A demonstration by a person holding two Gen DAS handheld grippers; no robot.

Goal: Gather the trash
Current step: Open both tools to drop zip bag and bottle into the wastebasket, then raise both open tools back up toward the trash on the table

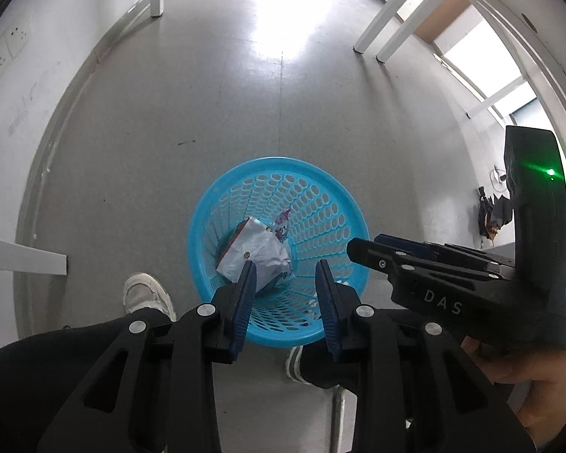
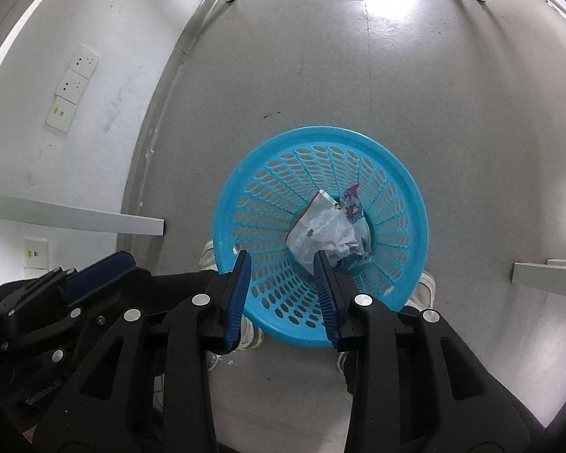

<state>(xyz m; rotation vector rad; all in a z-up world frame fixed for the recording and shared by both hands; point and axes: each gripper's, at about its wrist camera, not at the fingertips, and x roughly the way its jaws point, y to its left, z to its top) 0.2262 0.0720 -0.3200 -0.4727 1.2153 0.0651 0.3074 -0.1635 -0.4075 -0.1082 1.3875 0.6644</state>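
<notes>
Half the basket (image 2: 403,188) behind claws (image 2: 283,264)

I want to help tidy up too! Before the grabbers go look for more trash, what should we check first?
1. Left gripper open, nothing between its jaws: ok.
2. Right gripper open, nothing held: ok.
3. Crumpled plastic bag lies inside the blue basket: ok.
4. Printed wrapper inside too: ok.
5. Basket upright on the floor: ok.
6. More trash left on the floor: cannot tell; none shows nearby.
</notes>
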